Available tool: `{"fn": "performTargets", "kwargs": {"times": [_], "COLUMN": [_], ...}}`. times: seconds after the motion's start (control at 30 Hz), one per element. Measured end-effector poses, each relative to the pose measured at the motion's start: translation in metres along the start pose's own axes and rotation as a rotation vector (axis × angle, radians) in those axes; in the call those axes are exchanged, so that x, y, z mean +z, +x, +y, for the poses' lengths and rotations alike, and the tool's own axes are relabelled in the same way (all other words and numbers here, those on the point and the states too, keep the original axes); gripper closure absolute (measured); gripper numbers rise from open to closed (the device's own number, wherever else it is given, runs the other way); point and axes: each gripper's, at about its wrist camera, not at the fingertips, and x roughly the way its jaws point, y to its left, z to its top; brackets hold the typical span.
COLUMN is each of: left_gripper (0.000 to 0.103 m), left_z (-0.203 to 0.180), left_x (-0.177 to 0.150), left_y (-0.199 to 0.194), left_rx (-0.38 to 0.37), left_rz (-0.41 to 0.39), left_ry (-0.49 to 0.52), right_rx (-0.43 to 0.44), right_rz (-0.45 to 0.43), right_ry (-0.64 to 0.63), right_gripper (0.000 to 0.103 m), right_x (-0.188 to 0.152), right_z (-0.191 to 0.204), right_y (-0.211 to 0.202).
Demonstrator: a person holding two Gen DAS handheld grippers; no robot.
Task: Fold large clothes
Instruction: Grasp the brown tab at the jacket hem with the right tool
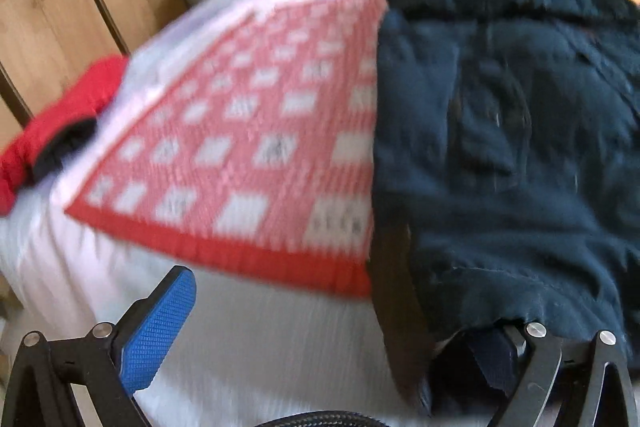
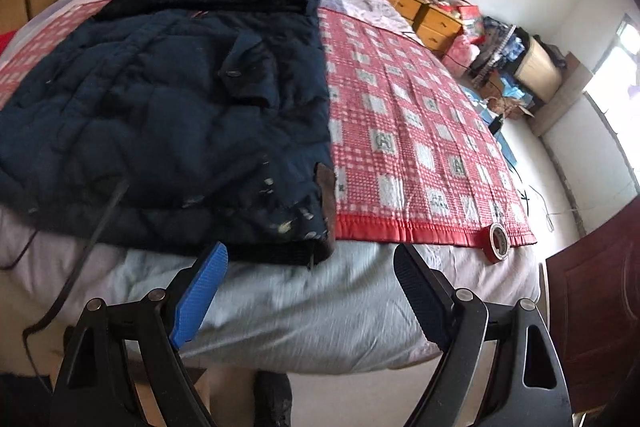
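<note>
Navy quilted jacket (image 2: 160,107) lies flat on the red-and-white checked blanket (image 2: 420,131) — fuzzy dark collar at the far end, hem at the bed's (image 2: 300,307) near edge. Right gripper (image 2: 308,291) hangs released just short of that hem. Left gripper (image 1: 340,339) — spread wide, right pad under the hem. Red tape roll (image 2: 498,242) sits near right.

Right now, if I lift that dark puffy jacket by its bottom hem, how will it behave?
The jacket looks quilted and thick, so it will probably sag and drape rather than hold shape. Its padding suggests bulk more than weight. It covers much of the checked blanket, so one corner grip may leave most of it dragging.
</note>
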Motion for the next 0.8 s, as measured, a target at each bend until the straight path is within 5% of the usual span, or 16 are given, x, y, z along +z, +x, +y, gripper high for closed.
{"fn": "performTargets", "kwargs": {"times": [0.53,0.8], "left_gripper": [0.001,0.001], "left_z": [0.004,-0.011], "left_x": [-0.011,-0.006], "left_y": [0.018,0.020], "left_rx": [0.100,0.042], "left_rz": [0.059,0.051], "left_ry": [-0.076,-0.083], "right_rx": [-0.054,0.000], "right_rz": [0.009,-0.080], "right_ry": [0.057,0.097], "right_gripper": [0.015,0.015], "right_x": [-0.032,0.001], "right_z": [-0.037,-0.028], "right_y": [0.055,0.081]}}
